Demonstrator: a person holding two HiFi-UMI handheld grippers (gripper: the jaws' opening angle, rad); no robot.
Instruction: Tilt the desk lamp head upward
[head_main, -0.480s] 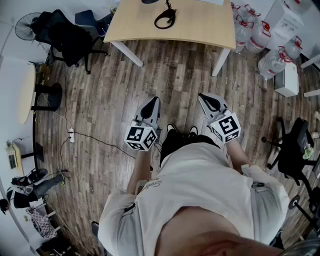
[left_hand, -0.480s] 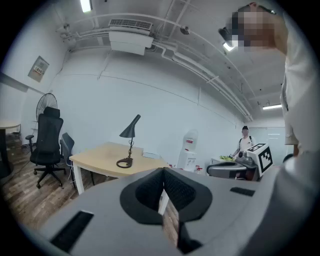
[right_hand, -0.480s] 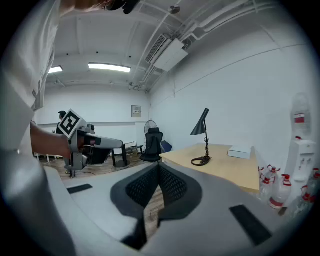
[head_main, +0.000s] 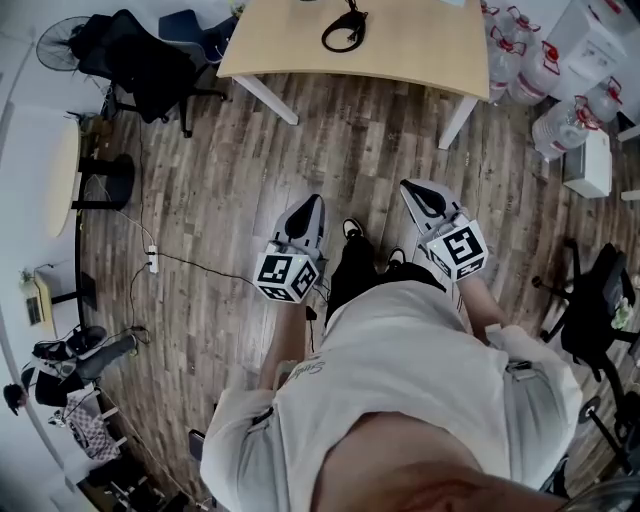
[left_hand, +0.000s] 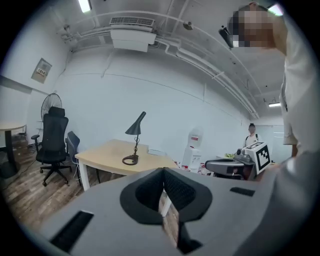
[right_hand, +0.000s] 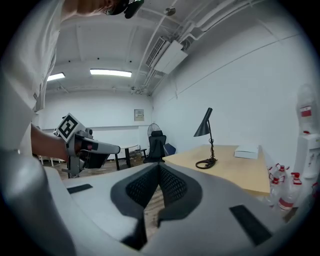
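The desk lamp (left_hand: 135, 135) stands on the wooden desk (left_hand: 107, 154): a black cone head on a thin stem over a ring base (head_main: 343, 35). In the right gripper view the lamp (right_hand: 205, 131) has its cone pointing down. Both grippers are held at waist height over the floor, well short of the desk. My left gripper (head_main: 310, 205) has its jaws together with nothing between them, as the left gripper view (left_hand: 163, 173) also shows. My right gripper (head_main: 416, 192) is likewise shut and empty (right_hand: 159, 171).
A black office chair (head_main: 150, 65) and a fan (head_main: 62, 42) stand left of the desk. Water bottles (head_main: 560, 110) are at its right. Another chair (head_main: 595, 300) is at my right and a cable with power strip (head_main: 152, 260) at my left. A white box (right_hand: 247, 151) lies on the desk.
The head view has shifted a little, so the desk and floor sit slightly right and lower. Both grippers keep the same pose, shut and side by side.
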